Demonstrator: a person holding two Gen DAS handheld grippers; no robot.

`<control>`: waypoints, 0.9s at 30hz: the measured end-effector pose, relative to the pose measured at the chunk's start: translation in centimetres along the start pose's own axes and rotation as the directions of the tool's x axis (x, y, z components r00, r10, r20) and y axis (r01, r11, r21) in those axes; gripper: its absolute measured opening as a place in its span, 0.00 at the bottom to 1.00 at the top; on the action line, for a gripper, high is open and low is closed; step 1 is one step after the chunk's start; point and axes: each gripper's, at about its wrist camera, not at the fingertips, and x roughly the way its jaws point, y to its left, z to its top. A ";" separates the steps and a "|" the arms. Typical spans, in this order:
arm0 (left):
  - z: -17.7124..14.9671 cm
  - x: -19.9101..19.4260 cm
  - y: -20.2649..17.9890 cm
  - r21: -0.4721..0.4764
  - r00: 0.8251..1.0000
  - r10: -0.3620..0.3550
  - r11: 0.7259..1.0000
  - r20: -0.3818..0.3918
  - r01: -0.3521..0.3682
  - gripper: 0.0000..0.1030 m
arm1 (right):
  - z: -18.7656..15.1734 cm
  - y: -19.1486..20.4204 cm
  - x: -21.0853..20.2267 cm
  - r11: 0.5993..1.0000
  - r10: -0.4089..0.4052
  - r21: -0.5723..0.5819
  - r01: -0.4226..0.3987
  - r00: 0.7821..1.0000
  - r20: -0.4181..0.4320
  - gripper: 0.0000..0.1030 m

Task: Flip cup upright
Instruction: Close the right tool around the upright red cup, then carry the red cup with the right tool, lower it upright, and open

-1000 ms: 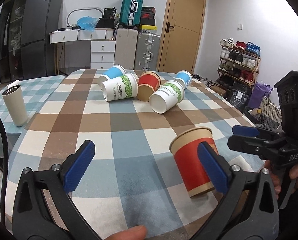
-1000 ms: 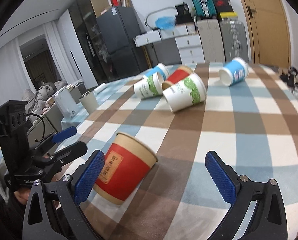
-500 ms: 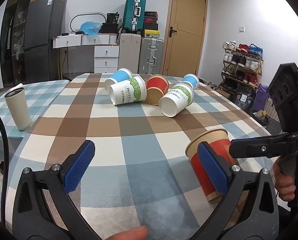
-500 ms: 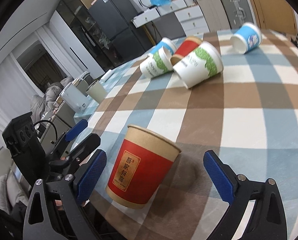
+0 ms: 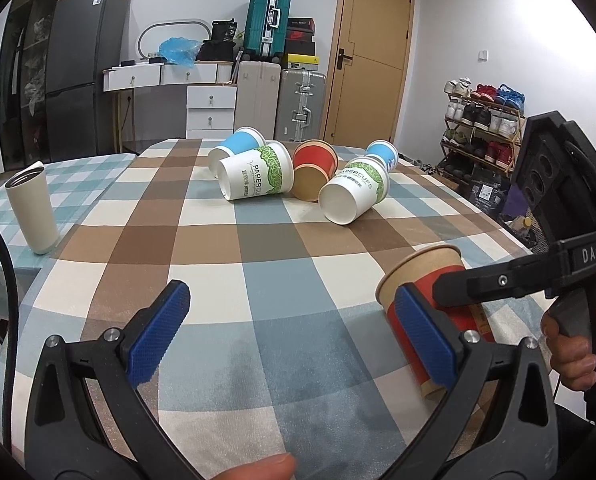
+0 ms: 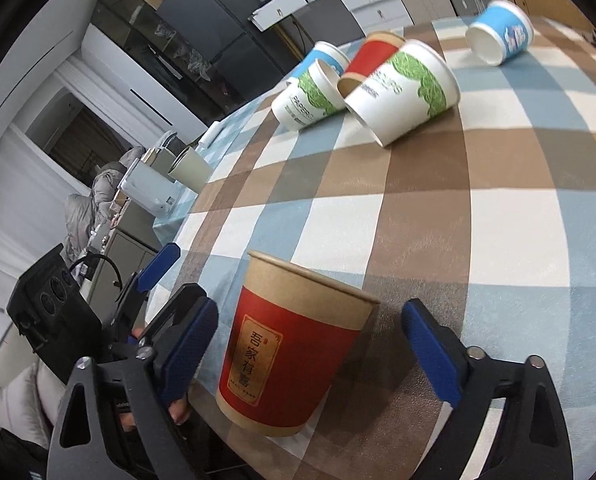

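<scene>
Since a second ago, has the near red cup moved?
Yes. The red cup has tipped from leaning to nearly upright, its base on the checked tablecloth, between the open right gripper fingers.

Six paper cups, one tumbler, two grippers

We count two red paper cups (image 5: 433, 312) (image 5: 313, 168), two white green-printed paper cups (image 5: 258, 176) (image 5: 355, 196) and two blue paper cups (image 5: 238, 146) (image 5: 382, 152); one cream tumbler (image 5: 32, 206); and two grippers, left (image 5: 294, 344) and right (image 6: 311, 354).
</scene>
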 end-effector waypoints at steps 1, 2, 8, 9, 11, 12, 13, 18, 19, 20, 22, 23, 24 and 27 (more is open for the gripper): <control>0.0 0.0 0.0 0.001 1.000 -0.001 1.000 -0.001 0.001 0.99 | 0.1 -0.1 0.1 1.000 0.010 0.011 -0.010 1.000 -0.004 0.86; 0.0 0.0 0.0 0.000 1.000 0.000 1.000 0.000 0.000 0.99 | 0.1 -0.3 0.2 1.000 0.019 0.019 -0.018 1.000 -0.012 0.85; -0.1 0.1 0.0 -0.003 1.000 0.000 1.000 0.000 0.000 0.99 | 0.1 -0.4 0.2 0.996 0.069 0.060 -0.066 0.997 -0.041 0.70; 0.0 0.0 0.0 -0.001 1.000 0.000 1.000 -0.001 0.000 0.99 | 0.1 -0.4 0.2 0.996 0.069 0.059 -0.066 0.997 -0.040 0.69; 0.0 0.0 0.0 0.000 1.000 -0.001 1.000 0.000 0.001 0.99 | 0.1 -0.2 0.2 0.996 0.071 0.055 -0.069 0.997 -0.039 0.69; 0.0 0.0 0.0 0.001 1.000 0.000 1.000 0.000 0.000 0.99 | 0.0 -0.1 0.1 0.996 0.071 0.052 -0.069 0.997 -0.038 0.68; -0.1 0.1 0.0 0.003 1.000 0.001 1.000 0.001 -0.001 0.99 | 0.0 0.0 0.0 0.997 0.070 0.047 -0.068 0.997 -0.035 0.68; 0.0 0.0 0.0 -0.002 1.000 -0.001 1.000 0.000 0.001 0.99 | 0.3 1.0 -1.1 1.000 0.003 -0.026 -0.002 0.999 0.034 0.68; -0.1 0.1 0.0 -0.005 1.000 0.000 1.000 0.000 0.000 0.99 | 0.3 1.5 -1.6 0.998 -0.020 -0.052 0.023 0.998 0.065 0.68; -0.1 0.1 0.0 -0.004 1.000 0.000 1.000 -0.001 0.000 0.99 | 0.4 2.0 -1.9 0.994 -0.061 -0.085 0.069 0.993 0.099 0.68; -0.1 0.2 0.0 -0.004 1.000 0.000 1.000 -0.001 0.000 0.99 | 0.5 2.9 -2.3 0.980 -0.119 -0.137 0.141 0.980 0.158 0.68; -0.1 0.1 0.0 -0.003 1.000 0.000 1.000 -0.001 0.000 0.99 | 0.5 3.5 -2.3 0.966 -0.162 -0.166 0.196 0.967 0.196 0.68; -0.2 0.2 -0.1 -0.003 1.000 -0.001 1.000 0.000 0.001 0.99 | 0.6 3.8 -2.3 0.957 -0.184 -0.184 0.226 0.958 0.218 0.67; -0.1 0.2 0.0 -0.003 1.000 -0.001 1.000 0.000 0.001 0.99 | 0.7 4.8 -2.0 0.918 -0.241 -0.238 0.316 0.924 0.296 0.67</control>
